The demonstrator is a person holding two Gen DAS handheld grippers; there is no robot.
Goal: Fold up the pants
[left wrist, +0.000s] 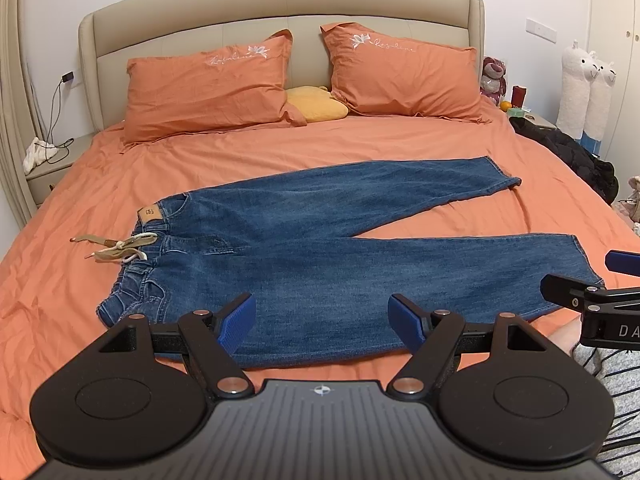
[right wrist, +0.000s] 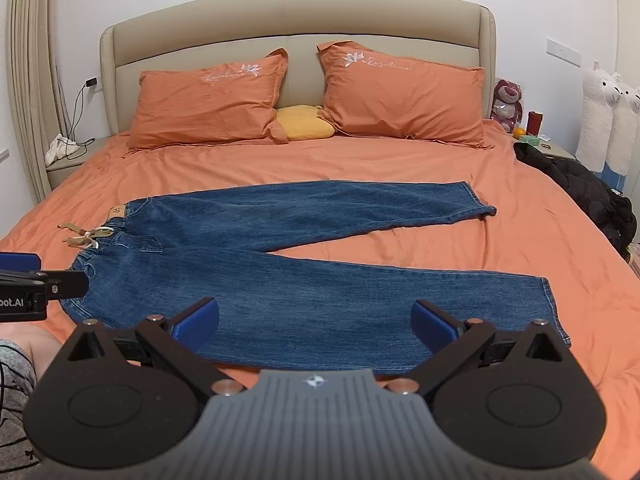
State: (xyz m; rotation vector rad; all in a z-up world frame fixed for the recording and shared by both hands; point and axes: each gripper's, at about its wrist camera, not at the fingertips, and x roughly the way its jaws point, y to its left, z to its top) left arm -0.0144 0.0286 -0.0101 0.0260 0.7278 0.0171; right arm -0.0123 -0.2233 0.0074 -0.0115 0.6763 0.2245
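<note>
Left wrist view, left gripper (left wrist: 322,322): jaws spread wide and empty, blue pads hovering over the near edge of the jeans.
Right wrist view, right gripper (right wrist: 316,324): jaws also spread wide, holding nothing, above the near leg.
Jeans (left wrist: 320,248): blue denim, laid flat on the bed, waistband to the left, both legs running right and splayed apart in a V.
Drawstring (left wrist: 116,248): beige, knotted at the waistband, loose ends lying on the sheet.
Sheet (left wrist: 280,140): orange, wrinkled, covering the whole bed.
Black garment (left wrist: 572,152): heaped at the bed's right edge.
Pillows (left wrist: 208,84): two orange ones against the beige headboard (left wrist: 280,4), a yellow cushion (left wrist: 316,104) between them.
</note>
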